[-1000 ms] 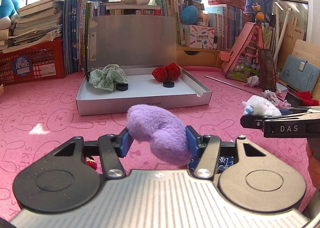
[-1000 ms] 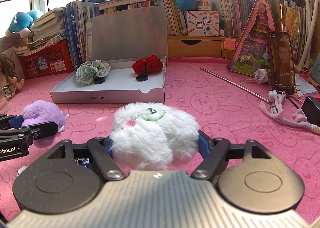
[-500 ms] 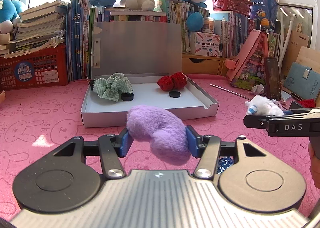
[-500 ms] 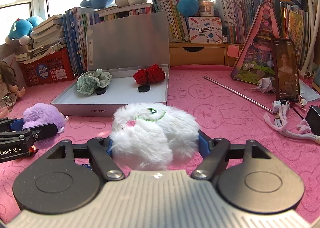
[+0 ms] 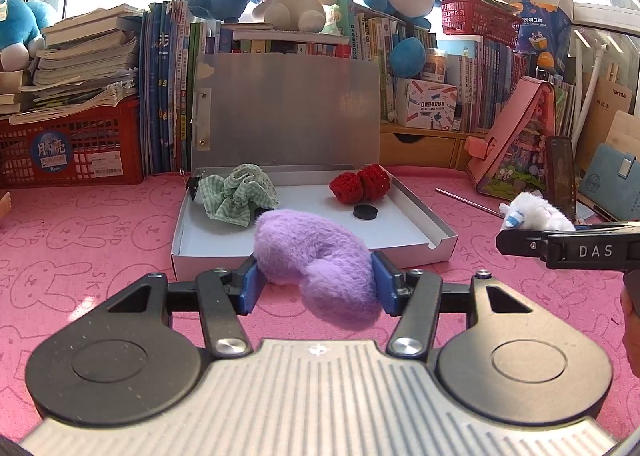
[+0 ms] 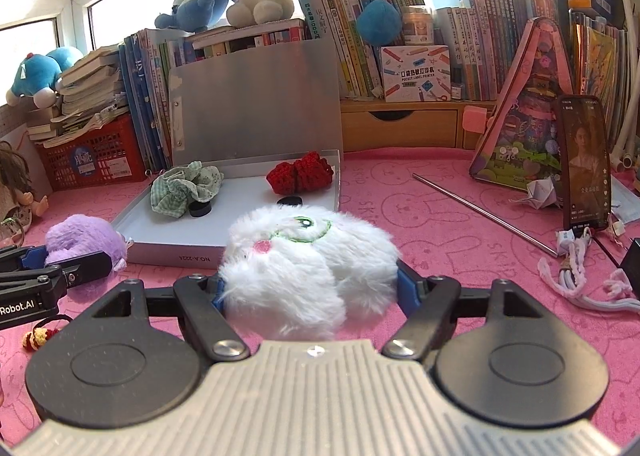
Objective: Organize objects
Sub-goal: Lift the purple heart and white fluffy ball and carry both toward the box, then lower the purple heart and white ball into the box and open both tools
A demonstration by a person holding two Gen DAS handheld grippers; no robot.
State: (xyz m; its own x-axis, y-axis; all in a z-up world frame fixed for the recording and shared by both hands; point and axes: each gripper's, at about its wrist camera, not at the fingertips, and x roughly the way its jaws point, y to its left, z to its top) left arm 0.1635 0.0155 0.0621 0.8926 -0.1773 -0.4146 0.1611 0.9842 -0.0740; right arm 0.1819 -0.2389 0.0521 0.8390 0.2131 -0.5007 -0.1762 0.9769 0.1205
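Observation:
My left gripper (image 5: 316, 286) is shut on a fluffy purple plush (image 5: 316, 256), held above the pink mat just in front of the open silver box (image 5: 312, 252). My right gripper (image 6: 308, 292) is shut on a fluffy white plush (image 6: 308, 260), held in front of the same box (image 6: 176, 250). Inside the box lie a green checked scrunchie (image 5: 238, 197), a red knitted scrunchie (image 5: 360, 181) and a black disc (image 5: 365, 211). In the right wrist view the left gripper and purple plush (image 6: 84, 242) show at the left; in the left wrist view the white plush (image 5: 536, 211) shows at the right.
The box lid (image 5: 286, 109) stands upright behind the tray. Books, a red crate (image 5: 68, 147) and plush toys line the back. A phone (image 6: 586, 163), a metal rod (image 6: 480, 211), cables (image 6: 576, 272) and a small red-yellow item (image 6: 38, 336) lie on the mat.
Both grippers have risen and moved closer to the box with their plushes still held. The box looks larger and nearer in both views.

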